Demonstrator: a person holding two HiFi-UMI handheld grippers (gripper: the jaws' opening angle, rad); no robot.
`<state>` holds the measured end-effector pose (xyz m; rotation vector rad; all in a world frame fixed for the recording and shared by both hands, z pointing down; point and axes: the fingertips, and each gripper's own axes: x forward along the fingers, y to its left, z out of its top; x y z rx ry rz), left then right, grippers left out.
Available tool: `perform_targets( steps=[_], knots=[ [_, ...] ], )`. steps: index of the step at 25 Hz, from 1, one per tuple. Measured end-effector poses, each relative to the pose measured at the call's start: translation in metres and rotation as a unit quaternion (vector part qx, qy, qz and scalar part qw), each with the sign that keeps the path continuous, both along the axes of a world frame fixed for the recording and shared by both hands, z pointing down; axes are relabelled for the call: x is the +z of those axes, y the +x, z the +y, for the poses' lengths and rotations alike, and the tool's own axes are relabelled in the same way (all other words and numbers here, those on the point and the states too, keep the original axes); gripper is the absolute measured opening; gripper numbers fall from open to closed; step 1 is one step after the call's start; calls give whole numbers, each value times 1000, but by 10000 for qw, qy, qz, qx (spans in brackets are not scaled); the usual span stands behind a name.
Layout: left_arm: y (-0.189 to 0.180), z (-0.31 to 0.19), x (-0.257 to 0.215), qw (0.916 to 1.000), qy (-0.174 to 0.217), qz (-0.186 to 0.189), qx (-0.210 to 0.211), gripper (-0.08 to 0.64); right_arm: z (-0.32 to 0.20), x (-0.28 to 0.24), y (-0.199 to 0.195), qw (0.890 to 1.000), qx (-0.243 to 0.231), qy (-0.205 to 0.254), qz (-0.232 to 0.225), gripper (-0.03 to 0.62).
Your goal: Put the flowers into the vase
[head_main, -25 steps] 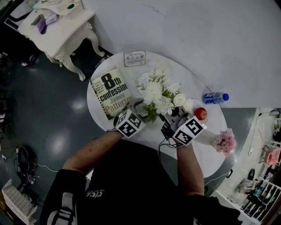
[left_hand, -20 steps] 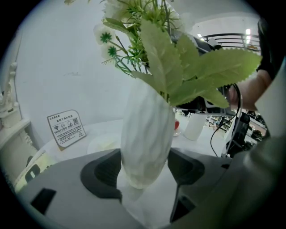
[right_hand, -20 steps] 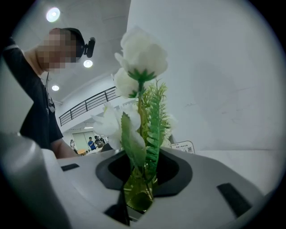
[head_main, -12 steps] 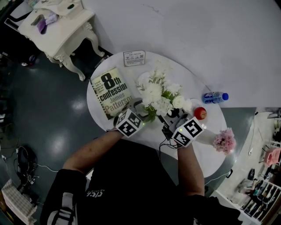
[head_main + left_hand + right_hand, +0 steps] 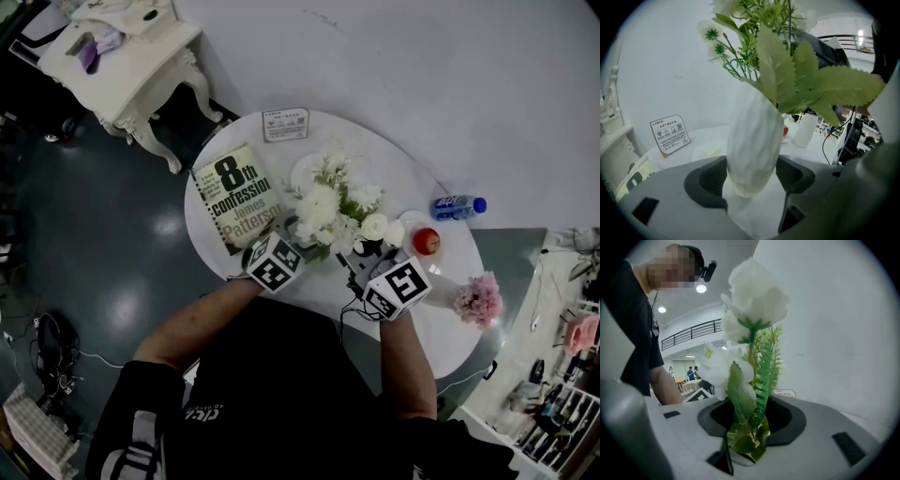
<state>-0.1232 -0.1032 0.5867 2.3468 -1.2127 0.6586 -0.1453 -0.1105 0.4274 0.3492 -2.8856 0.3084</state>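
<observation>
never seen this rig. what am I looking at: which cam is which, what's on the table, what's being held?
There is no robot here. A person holds a two-jaw claw in each hand, and the cubes with square markers are part of those claws. The top-down picture comes from a camera on the person's head. The other two come from cameras riding on each claw, looking along its jaws.

On the round white table are a book, a small sign card, a red apple and a pink flower bunch at the right edge.

The left claw is closed on the white vase, steadying it. The white flowers stand in the vase. Their stems are between the jaws of the right claw, which are opening, with gaps on both sides.
</observation>
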Motion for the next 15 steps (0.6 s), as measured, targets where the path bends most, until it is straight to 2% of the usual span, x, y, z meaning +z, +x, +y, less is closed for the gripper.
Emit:
perform_targets(
  steps=[15],
  knots=[
    [1,-1,-1,10000,-10,-27,5,331,1,-5,10,9993,101,246,253,225]
  ],
)
